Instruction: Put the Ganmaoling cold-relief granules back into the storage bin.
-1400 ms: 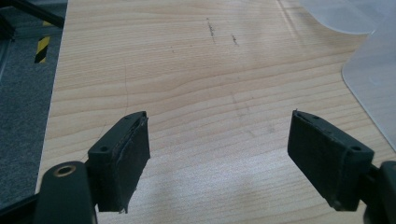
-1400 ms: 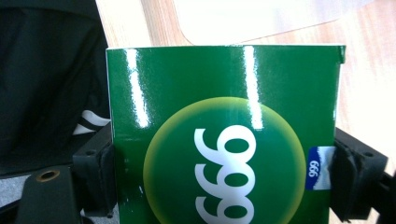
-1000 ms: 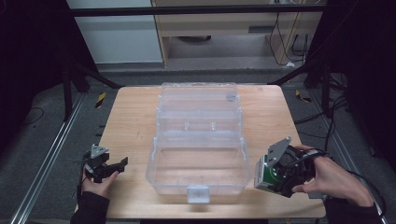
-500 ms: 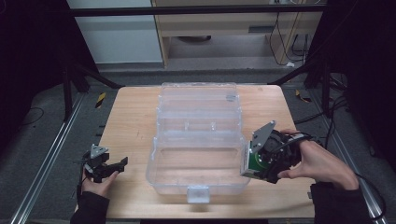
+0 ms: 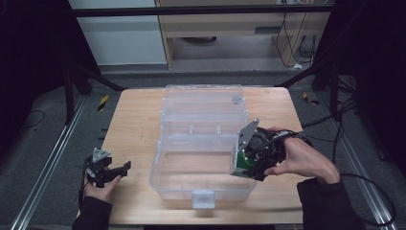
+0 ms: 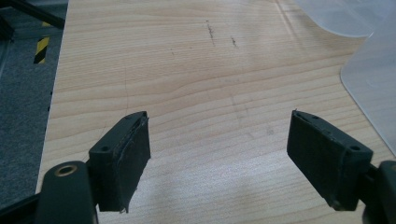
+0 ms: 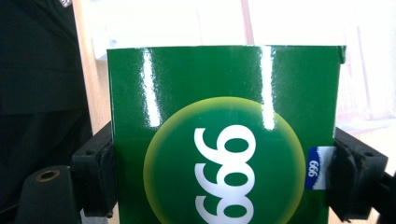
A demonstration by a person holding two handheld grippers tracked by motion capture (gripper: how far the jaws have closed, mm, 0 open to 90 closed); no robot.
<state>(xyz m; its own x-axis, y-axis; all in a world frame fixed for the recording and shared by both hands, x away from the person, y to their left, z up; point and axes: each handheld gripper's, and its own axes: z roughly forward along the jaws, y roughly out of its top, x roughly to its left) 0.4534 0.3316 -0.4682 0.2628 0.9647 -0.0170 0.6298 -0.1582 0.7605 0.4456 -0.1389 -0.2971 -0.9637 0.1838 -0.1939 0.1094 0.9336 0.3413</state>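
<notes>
A clear plastic storage box (image 5: 165, 179) lies open in the middle of the wooden table (image 5: 136, 122), its lid (image 5: 203, 98) folded back. My right gripper (image 5: 243, 165) is shut on a green carton (image 7: 224, 135) printed with white digits, held at the box's right rim. In the high view the green carton (image 5: 244, 162) hangs partly over the box's inside. My left gripper (image 5: 117, 171) rests near the table's front left corner. Its jaws stand wide open over bare wood in the left gripper view (image 6: 219, 158), with nothing between them.
The box's front latch (image 5: 202, 197) sticks out near the table's front edge. Bare wood lies left of the box. Dark floor with a metal rail (image 5: 45, 167) runs along the left, and cables (image 5: 368, 184) trail at the right. A cabinet (image 5: 215, 28) stands behind the table.
My right gripper has carried the green carton leftward from the table's right side to the box's right rim. The left gripper has stayed put.
</notes>
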